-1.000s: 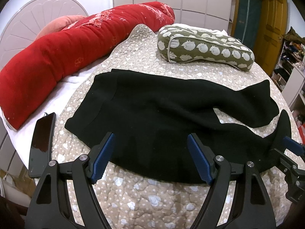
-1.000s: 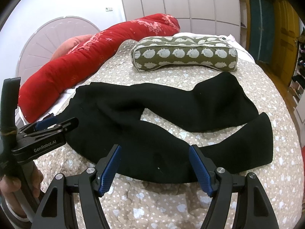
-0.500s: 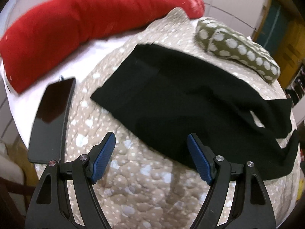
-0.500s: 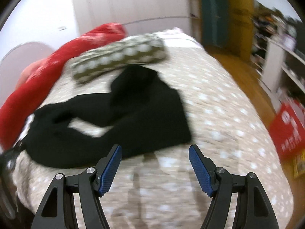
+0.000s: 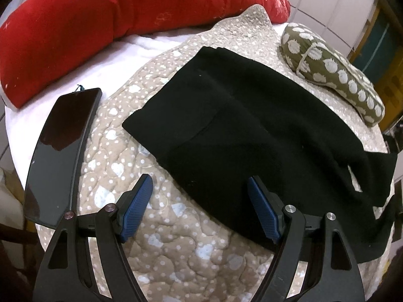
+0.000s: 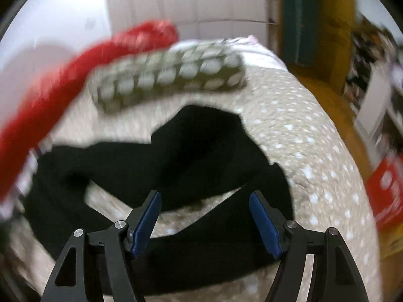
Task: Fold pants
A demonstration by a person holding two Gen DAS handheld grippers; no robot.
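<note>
Black pants lie flat on a beige quilted bed cover, waistband at the left, legs running right. My left gripper is open and empty, low over the near corner of the waistband. In the blurred right wrist view the two pant legs lie apart with quilt showing between them. My right gripper is open and empty just above the near leg's end.
A black phone lies on the bed's left edge. A long red bolster runs along the back left. A green patterned pillow lies behind the pants. The bed's right edge drops to an orange floor.
Both grippers have moved apart along the pants: the left toward the waistband, the right toward the leg ends, now lower and closer to the near leg. Both stay open.
</note>
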